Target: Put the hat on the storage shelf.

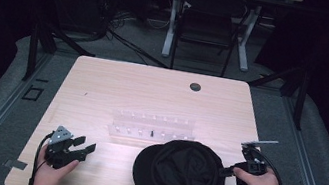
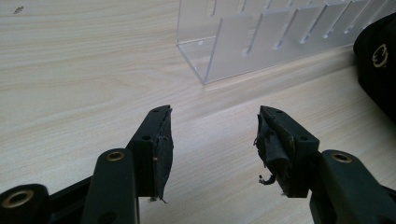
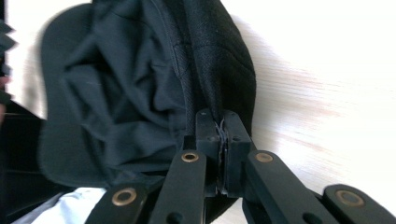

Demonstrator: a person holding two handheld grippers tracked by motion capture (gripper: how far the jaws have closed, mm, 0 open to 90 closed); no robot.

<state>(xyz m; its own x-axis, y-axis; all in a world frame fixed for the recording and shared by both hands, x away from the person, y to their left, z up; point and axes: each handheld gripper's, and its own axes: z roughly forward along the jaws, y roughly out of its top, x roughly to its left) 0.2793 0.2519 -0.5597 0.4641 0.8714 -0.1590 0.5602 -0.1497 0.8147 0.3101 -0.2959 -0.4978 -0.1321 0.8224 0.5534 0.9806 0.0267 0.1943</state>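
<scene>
A black cap (image 1: 181, 174) lies upside down on the wooden table (image 1: 152, 95), near the front edge and right of centre. My right gripper (image 1: 225, 172) reaches it from the right, and its jaws are shut on the cap's rim (image 3: 219, 116). In the right gripper view the black fabric (image 3: 130, 88) bunches up to the left of the pinched edge. At the front left, my left gripper (image 1: 84, 145) rests low over the bare wood. Its jaws stand open with nothing between them (image 2: 214, 133), pointing toward the rack and the cap's edge (image 2: 378, 60).
A clear acrylic rack (image 1: 152, 128) with several slots stands in the middle of the table, just behind the cap; a small dark piece sits in it. A round cable hole (image 1: 195, 86) lies near the far edge. A chair and desk legs stand beyond the table.
</scene>
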